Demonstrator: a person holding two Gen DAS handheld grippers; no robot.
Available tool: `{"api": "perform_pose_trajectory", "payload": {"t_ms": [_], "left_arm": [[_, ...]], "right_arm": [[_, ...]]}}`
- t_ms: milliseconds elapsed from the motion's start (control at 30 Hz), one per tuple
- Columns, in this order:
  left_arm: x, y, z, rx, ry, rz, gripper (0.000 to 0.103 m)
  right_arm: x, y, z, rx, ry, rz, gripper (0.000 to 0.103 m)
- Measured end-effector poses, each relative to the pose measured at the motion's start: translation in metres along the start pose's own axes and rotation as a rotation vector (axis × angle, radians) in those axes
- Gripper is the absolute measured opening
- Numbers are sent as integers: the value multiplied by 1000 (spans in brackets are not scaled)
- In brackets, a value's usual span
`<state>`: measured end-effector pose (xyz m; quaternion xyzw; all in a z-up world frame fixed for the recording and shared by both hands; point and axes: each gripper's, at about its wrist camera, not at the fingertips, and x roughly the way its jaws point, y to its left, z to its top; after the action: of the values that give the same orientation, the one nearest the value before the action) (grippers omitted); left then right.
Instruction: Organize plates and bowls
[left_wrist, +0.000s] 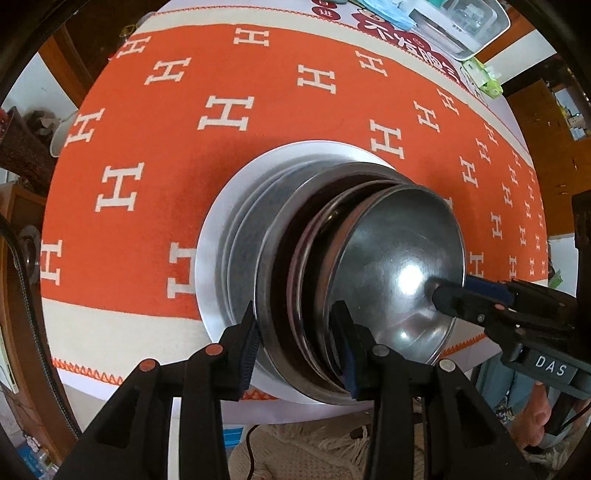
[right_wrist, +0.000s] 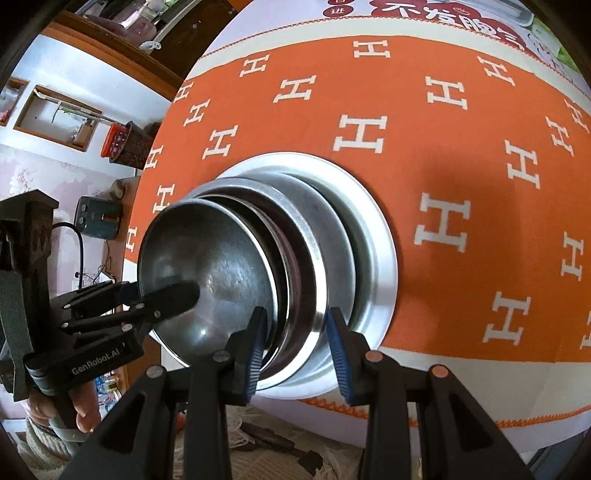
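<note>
A stack of steel dishes stands on a wide white plate (left_wrist: 210, 251) near the front edge of the table; the plate also shows in the right wrist view (right_wrist: 380, 236). A large steel bowl (left_wrist: 280, 236) holds smaller bowls, with a small steel bowl (left_wrist: 391, 266) on top. My left gripper (left_wrist: 297, 343) straddles the stack's near rim, one finger outside the large bowl, one inside. My right gripper (right_wrist: 295, 347) straddles the stack's rim (right_wrist: 314, 236) from the other side. Each gripper shows in the other's view, one finger reaching into the top bowl (right_wrist: 207, 266). The jaws look closed on the rims.
The table carries an orange cloth with white H marks (left_wrist: 229, 110). A clear plastic container (left_wrist: 461, 26) and a green packet (left_wrist: 480, 77) lie at the far right. A dark pot (right_wrist: 129, 144) and a power strip (right_wrist: 98, 218) are off the table's left side.
</note>
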<state>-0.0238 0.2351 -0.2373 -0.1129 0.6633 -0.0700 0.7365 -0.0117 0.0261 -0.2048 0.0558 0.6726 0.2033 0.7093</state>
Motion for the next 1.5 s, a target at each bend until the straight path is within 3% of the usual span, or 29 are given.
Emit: {"api": "perform_pose_trajectory", "payload": {"t_ms": [200,300,367,567,1000,1133,1500], "left_arm": [[6,0,3,24,12,2,41],[7,-8,4,58,9,23,49],[2,-13,3,80,-16,37,64],[-13,-21,6,104,-74,56,77],[-35,-45,0,148,-142,113,81],[-45,-58,-3,170,-180,132,81],[-72,-104,-12,215,-284,177,85]], "right_arm": [[0,4,0,-12,-7,-21,34],[-2,3,-1,-16,-18,-24,36],[-3,4,0,-21,-29,-35,37],[-10,3,-2,-38,-55,-35,44],[-47,-1,-18,-45,-192,-68,47],[-60,-8,-26,-22,-245,-89,54],[-98,-21,-48,12,-374,-162,56]]}}
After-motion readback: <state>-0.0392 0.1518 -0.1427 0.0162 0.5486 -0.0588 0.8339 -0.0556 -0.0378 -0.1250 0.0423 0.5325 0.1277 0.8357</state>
